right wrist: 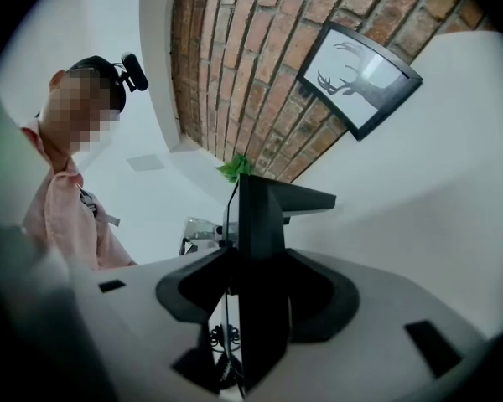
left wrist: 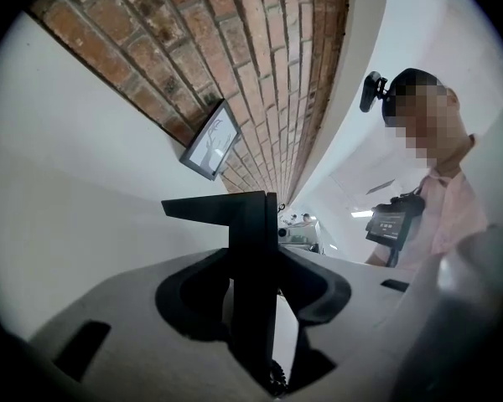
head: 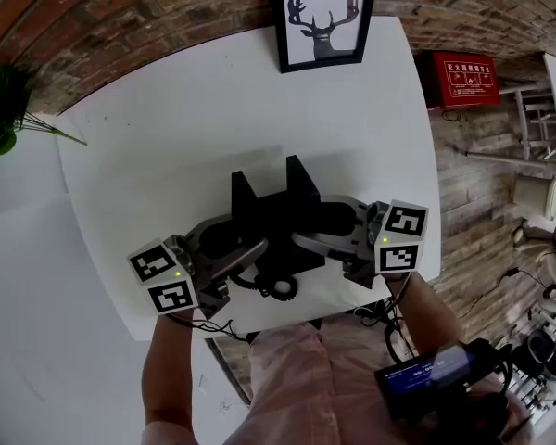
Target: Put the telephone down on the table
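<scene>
A black telephone (head: pixel 276 213) with two upright prongs is held over the near edge of the white table (head: pixel 213 109). My left gripper (head: pixel 246 250) clamps its left side and my right gripper (head: pixel 317 235) its right side, both shut on the dark body. A coiled cord (head: pixel 278 287) hangs below it. Seen from the left gripper view, the telephone (left wrist: pixel 253 258) stands as a dark slab between the grey jaws of my left gripper (left wrist: pixel 253 304). The right gripper view has the same slab, the telephone (right wrist: pixel 260 249), gripped by my right gripper (right wrist: pixel 258 300). I cannot tell whether the telephone's base touches the table.
A framed deer picture (head: pixel 322 17) leans on the brick wall at the table's far edge. A green plant (head: pixel 0 109) is at the far left. A red box (head: pixel 463 77) and clutter lie on the wooden floor to the right.
</scene>
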